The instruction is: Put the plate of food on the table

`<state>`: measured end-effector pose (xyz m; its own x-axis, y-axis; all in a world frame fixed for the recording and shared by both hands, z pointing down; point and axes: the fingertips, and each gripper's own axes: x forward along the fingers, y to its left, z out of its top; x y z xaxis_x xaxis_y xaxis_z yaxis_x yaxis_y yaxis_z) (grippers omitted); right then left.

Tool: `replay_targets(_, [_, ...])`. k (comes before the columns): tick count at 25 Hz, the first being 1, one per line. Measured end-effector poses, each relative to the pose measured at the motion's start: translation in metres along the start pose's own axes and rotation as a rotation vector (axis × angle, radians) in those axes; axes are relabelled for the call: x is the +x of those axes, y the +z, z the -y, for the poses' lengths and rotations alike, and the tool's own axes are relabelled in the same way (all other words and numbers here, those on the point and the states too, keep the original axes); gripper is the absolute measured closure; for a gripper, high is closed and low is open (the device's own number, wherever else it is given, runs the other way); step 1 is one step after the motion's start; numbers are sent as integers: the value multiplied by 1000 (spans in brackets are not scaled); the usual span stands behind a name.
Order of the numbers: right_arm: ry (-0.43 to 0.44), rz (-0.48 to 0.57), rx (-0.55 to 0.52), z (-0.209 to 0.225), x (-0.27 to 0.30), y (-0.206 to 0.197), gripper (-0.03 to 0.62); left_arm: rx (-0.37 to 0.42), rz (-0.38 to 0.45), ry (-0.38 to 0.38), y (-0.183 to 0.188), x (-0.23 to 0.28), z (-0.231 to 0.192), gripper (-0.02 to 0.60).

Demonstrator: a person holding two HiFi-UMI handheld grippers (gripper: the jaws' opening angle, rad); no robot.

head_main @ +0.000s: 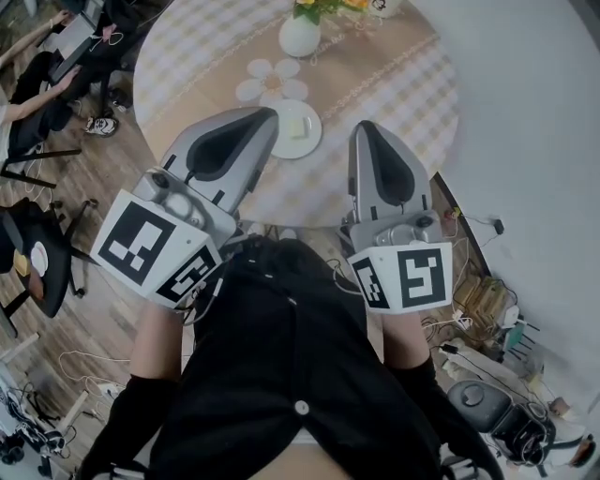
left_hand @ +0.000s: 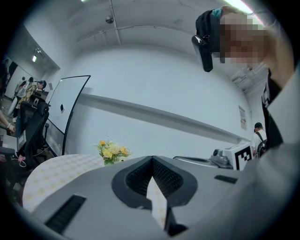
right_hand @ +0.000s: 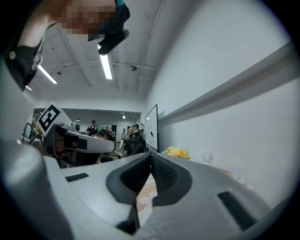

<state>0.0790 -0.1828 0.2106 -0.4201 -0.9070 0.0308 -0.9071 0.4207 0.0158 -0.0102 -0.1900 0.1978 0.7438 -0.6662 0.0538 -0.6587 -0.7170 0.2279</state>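
Black clothing (head_main: 281, 375) on the person fills the near edge of the head view, with bare forearms running out to either side. Just beyond sit the two marker cubes, one on the left (head_main: 155, 246) and one on the right (head_main: 403, 277). Each is fixed on its gripper.

Both grippers are held side by side over the near rim of the counter (head_main: 394, 84), which is round and covered in a pale checked cloth. The left gripper (head_main: 267, 114) has its jaws brought together at the tips with nothing between them. Its own view (left_hand: 152, 158) shows only a thin slit through which the cloth can be seen. The right gripper (head_main: 367, 128) is the same, jaws together and empty, as its own view (right_hand: 151, 154) confirms.

The plate (head_main: 305, 112) already rests on the counter, near the near edge. It lies between the two gripper tips, just beside the left one. Neither gripper holds it. A small pale piece of food (head_main: 298, 131) lies on it.

Farther on, just beyond the plate, is a flower-shaped mat (head_main: 267, 82). Past that stands a white vase (head_main: 299, 37) with yellow flowers (head_main: 323, 7), which also show in the left gripper view (left_hand: 112, 151) and the right gripper view (right_hand: 177, 151).

Off to the left there is wood floor (head_main: 103, 178) with dark chairs (head_main: 42, 253), and a person (head_main: 37, 84) sits at the far left. To the right, against the white wall, cables and bags (head_main: 487, 375) clutter the floor.
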Motion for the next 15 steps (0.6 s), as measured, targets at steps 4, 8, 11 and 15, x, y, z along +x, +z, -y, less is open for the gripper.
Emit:
replay_targets(4, [-4, 0, -16, -3, -1, 0, 594, 3, -5, -24, -2, 2, 3, 580])
replay_targets(8, [-8, -2, -26, -3, -3, 0, 594, 12, -9, -33, -3, 4, 6, 580])
replay_targets(11, [-11, -4, -28, -2, -5, 0, 594, 13, -10, -36, -4, 6, 7, 581])
replay_targets(15, [-9, -12, -32, -2, -7, -2, 594, 16, -18, -31, -6, 6, 7, 580])
